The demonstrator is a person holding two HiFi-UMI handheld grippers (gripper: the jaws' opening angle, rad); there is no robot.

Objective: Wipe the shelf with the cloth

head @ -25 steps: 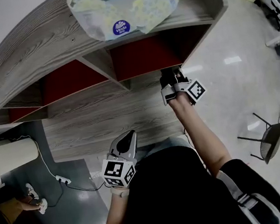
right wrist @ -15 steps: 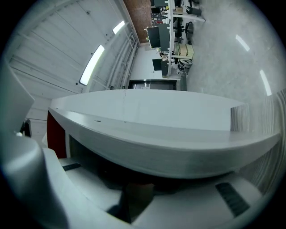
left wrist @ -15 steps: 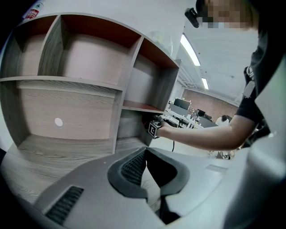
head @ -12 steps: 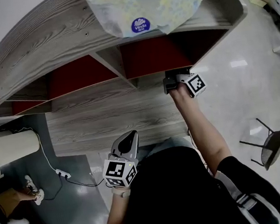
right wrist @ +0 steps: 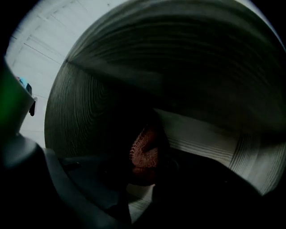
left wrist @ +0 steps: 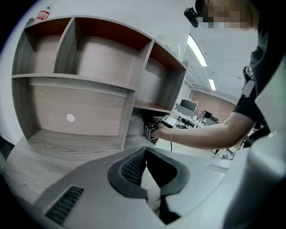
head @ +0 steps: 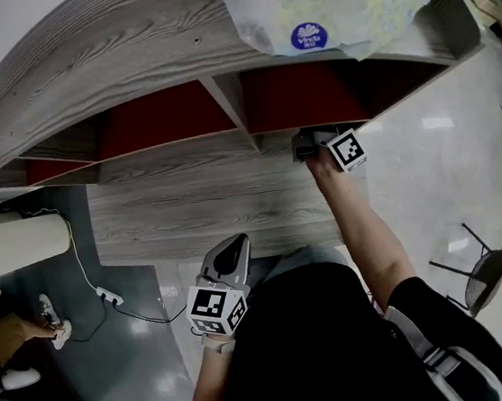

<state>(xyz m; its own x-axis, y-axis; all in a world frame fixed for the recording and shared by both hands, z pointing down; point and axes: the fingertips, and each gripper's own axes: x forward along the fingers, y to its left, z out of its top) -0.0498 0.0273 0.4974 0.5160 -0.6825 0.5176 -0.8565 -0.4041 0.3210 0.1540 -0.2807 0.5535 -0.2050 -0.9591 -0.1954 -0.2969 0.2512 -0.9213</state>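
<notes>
Right gripper (head: 305,147) is clamped on the reddish cloth (right wrist: 144,150), which is bunched between its jaws, with the shelf (head: 197,206) board just beyond the tips. Left gripper (left wrist: 152,179) is closed and empty. Likely risk: the small pinch slips under drag, and bare jaws scrape the wood.

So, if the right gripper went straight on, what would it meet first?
Probably the shelf's inner wall, just beyond the cloth in the right gripper; depth is unclear in the dark.
</notes>
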